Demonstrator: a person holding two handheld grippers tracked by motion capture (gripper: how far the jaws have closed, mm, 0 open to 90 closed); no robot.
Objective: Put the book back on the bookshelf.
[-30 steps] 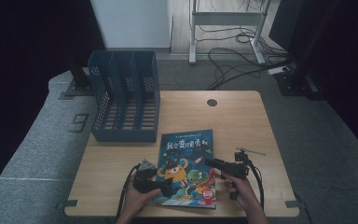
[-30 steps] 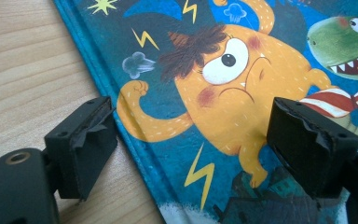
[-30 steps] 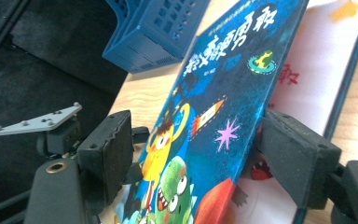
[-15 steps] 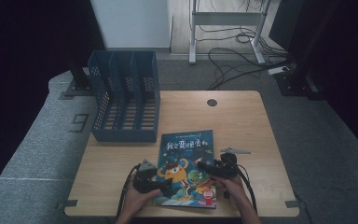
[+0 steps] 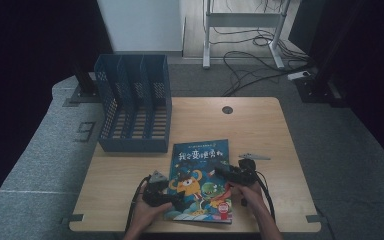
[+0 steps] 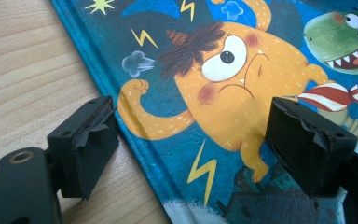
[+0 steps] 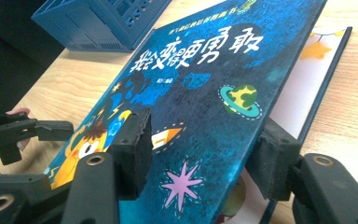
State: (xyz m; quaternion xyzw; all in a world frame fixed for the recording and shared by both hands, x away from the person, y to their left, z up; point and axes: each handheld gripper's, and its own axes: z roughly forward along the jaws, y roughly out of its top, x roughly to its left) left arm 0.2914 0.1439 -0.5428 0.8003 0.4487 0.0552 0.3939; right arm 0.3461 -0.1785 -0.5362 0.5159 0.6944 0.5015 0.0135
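Picture book [image 5: 200,180] (glossy, flat, rectangular hardcover)

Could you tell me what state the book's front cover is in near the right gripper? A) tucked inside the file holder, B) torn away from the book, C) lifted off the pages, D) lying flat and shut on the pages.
C: in the right gripper view the book has its front cover raised at a slant, with the lighter inside page bare beneath its free edge, and the right gripper has one of its fingers above the cover and one under it.

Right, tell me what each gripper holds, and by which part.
The right gripper lifts the blue hardcover picture book's front cover by its open edge. The left gripper holds nothing, open across the spine edge.
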